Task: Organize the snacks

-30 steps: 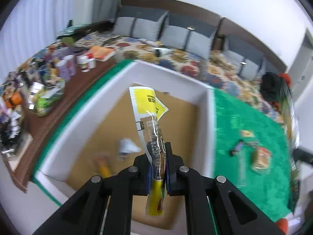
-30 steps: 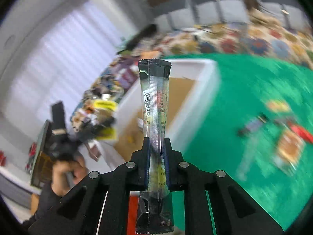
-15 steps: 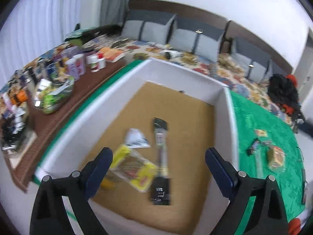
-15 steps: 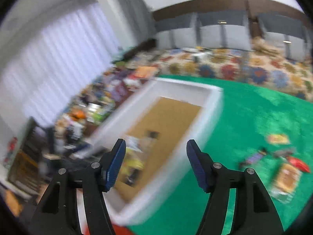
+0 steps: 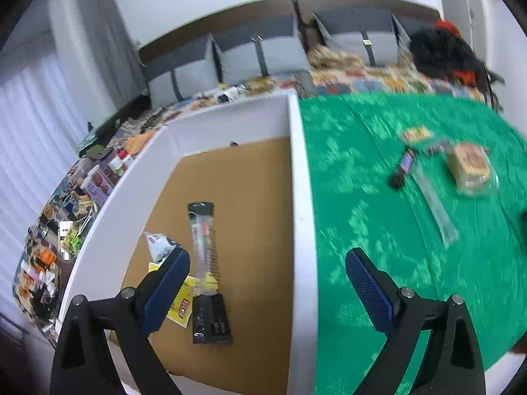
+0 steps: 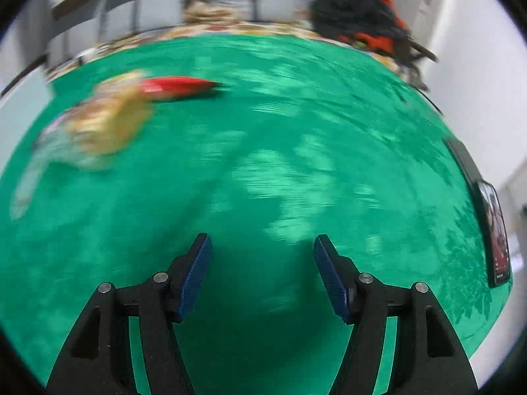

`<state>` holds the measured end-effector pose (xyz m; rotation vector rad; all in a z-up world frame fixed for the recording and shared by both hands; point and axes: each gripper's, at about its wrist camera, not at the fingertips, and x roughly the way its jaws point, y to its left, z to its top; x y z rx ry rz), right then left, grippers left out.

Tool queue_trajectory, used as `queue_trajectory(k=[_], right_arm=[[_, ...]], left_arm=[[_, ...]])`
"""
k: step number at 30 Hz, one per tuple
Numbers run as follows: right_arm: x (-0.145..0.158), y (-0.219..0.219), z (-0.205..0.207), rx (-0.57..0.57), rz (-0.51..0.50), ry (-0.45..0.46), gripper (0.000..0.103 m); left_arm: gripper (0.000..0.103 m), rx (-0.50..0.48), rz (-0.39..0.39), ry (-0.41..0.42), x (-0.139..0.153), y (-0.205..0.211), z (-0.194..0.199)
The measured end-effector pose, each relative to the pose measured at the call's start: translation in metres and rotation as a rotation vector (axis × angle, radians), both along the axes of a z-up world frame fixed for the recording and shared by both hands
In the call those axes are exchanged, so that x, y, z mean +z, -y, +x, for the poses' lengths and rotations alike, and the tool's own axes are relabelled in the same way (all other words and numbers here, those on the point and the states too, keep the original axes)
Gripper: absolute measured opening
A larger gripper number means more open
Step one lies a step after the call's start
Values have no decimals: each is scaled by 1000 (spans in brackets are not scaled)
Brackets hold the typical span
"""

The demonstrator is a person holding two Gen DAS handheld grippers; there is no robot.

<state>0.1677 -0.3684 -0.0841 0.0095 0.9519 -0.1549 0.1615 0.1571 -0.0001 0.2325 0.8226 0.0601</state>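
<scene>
Inside the white box point(image 5: 301, 197), at 7 o'clock, lie a long black snack stick point(image 5: 206, 263) and two packets. Left hand-held gripper point(image 5: 266, 288) gapes empty astride its right wall. Right hand-held gripper point(image 6: 262, 275), released, hovers over bare green cloth point(image 6: 296, 151); blurred snacks point(image 6: 108, 121) at 10 o'clock.

The left gripper point(image 5: 267, 276) points steeply downward, its black linkage arms entering from five and seven o'clock. Its blue pads point(image 5: 166, 291) stand spread very wide with nothing between them. The right gripper point(image 6: 262, 275) also tilts steeply down, arms rising from the bottom edge. Its jaws are parted and empty, narrower than the left's, blue pads point(image 6: 194, 276) facing inward.
</scene>
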Motion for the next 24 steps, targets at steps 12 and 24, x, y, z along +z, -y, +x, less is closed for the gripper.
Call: queue_trajectory(k=[12, 24], right_arm=[[-8, 57, 93, -24, 70, 31, 92], [-10, 60, 100, -20, 73, 27, 93]], left_arm=[[100, 77, 20, 254, 67, 48, -25], [103, -199, -197, -16, -21, 175, -23]])
